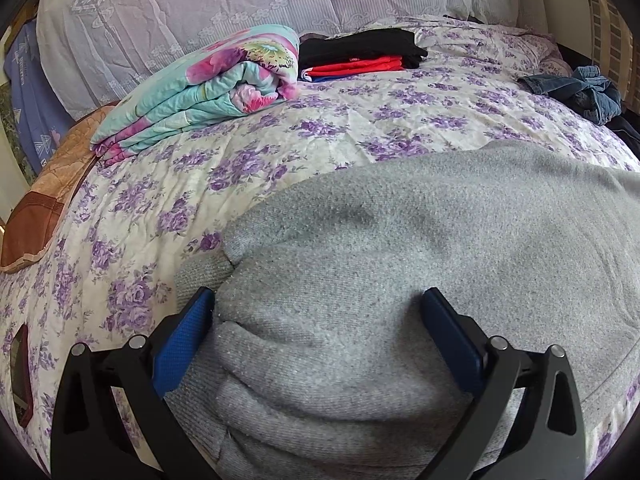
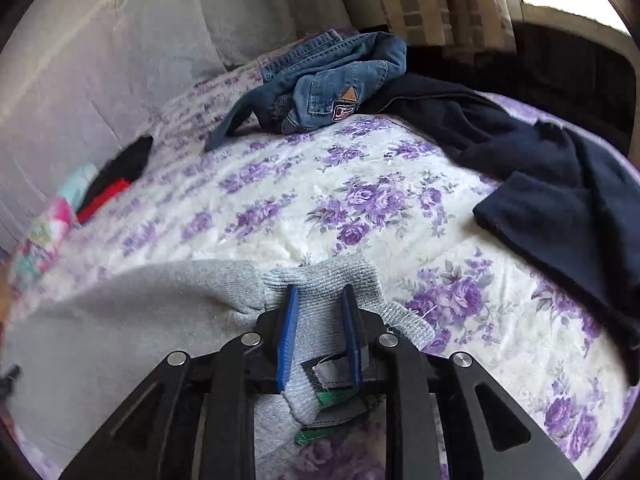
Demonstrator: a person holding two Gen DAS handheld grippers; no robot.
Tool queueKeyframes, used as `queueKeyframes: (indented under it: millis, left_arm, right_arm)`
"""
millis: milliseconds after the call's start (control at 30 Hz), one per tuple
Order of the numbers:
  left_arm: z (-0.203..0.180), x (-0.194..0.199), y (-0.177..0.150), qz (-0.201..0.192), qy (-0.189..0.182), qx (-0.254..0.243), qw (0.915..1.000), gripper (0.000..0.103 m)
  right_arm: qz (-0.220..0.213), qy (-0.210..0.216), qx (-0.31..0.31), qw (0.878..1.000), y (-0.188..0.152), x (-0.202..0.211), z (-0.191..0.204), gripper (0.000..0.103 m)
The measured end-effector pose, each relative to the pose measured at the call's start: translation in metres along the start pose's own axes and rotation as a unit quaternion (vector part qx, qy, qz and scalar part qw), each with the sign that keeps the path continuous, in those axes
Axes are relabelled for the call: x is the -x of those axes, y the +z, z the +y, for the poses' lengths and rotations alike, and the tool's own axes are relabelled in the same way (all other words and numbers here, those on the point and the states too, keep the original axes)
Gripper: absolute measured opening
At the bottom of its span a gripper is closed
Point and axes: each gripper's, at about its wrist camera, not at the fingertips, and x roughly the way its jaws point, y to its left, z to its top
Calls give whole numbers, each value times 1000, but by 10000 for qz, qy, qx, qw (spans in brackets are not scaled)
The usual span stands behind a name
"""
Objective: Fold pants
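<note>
Grey knit pants (image 1: 440, 220) lie spread over the flowered bed cover (image 1: 280, 148). My left gripper (image 1: 318, 294) is open wide, its blue pads (image 1: 188, 332) set down on either side of a bunched fold of the grey cloth. In the right wrist view the pants (image 2: 140, 300) stretch away to the left. My right gripper (image 2: 320, 290) stands narrow, shut on the ribbed band (image 2: 340, 276) of the pants. Sewn labels with green tabs (image 2: 332, 396) hang between its fingers.
A folded flowered quilt (image 1: 208, 92) and a stack of folded black and red clothes (image 1: 360, 56) lie at the far side. Crumpled jeans (image 2: 332, 72) and a dark navy garment (image 2: 540, 168) lie to the right. A brown pillow (image 1: 40, 216) is at the left edge.
</note>
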Motion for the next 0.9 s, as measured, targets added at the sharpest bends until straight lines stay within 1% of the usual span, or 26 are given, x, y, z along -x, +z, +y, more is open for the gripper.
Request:
queueKeyframes:
  millis: [33, 100, 167, 200, 233, 300, 367, 433, 467, 500, 533, 567, 600, 667, 733, 767, 800, 867, 900]
  left_arm:
    - [-1, 0, 0, -3, 4, 2, 10000, 99]
    - [0, 1, 0, 3, 24, -9, 10000, 99]
    - [-1, 1, 0, -3, 25, -5, 10000, 99]
    - [-1, 1, 0, -4, 30, -9, 10000, 99]
    - [-1, 0, 0, 2, 36, -16, 10000, 99]
    - [-1, -1, 1, 10, 58, -40, 10000, 99]
    - [-1, -1, 1, 7, 70, -53, 10000, 99]
    - [-2, -1, 0, 6, 66, -49, 10000, 99]
    - [-2, -1, 0, 5, 65, -47, 10000, 99]
    - [-2, -1, 0, 5, 66, -47, 10000, 99]
    - [-2, 0, 0, 3, 61, -45, 10000, 99]
    - [-2, 0, 0, -7, 58, -39, 10000, 99]
    - [-1, 1, 0, -19, 39, -14, 10000, 99]
    - [4, 12, 2, -89, 5, 98, 9999, 99]
    - [12, 32, 5, -329, -114, 194, 9992, 99]
    - [21, 46, 6, -518, -157, 318, 9980, 99]
    - [27, 54, 6, -609, -183, 411, 9971, 99]
    - [34, 59, 1, -576, -166, 369, 9975, 99]
    - [37, 55, -4, -470, -47, 277, 9985, 99]
  right_arm:
    - [25, -32, -191, 9998, 2, 3, -6, 20]
    - [-37, -147, -165, 9997, -2, 5, -7, 20]
    - [-203, -349, -107, 9991, -6, 20, 7, 24]
    - [-359, -252, -69, 9990, -8, 31, 17, 24]
    - [-528, -52, 2, 9986, -13, 44, 29, 24]
    - [-758, 365, 304, 9960, -22, 66, 61, 32]
    - [-690, 947, 681, 9908, -36, 76, 95, 35]
    - [-475, 1350, 1148, 9830, -56, 72, 125, 41]
    - [-324, 1322, 1366, 9812, -67, 64, 136, 47]
    - [-114, 1107, 1590, 9810, -79, 51, 144, 55]
    - [248, 758, 1764, 9811, -95, 28, 147, 56]
    - [152, 694, 1813, 9809, -105, 21, 146, 55]
    - [-72, 683, 1855, 9802, -106, 30, 147, 58]
    - [-69, 628, 1913, 9795, -107, 30, 147, 58]
    - [-114, 653, 1809, 9813, -108, 28, 144, 58]
    - [-126, 625, 1850, 9807, -109, 28, 145, 58]
    - [-136, 605, 1876, 9803, -109, 28, 146, 58]
    - [-130, 609, 1861, 9806, -109, 29, 145, 58]
    - [-132, 629, 1843, 9808, -109, 29, 145, 58]
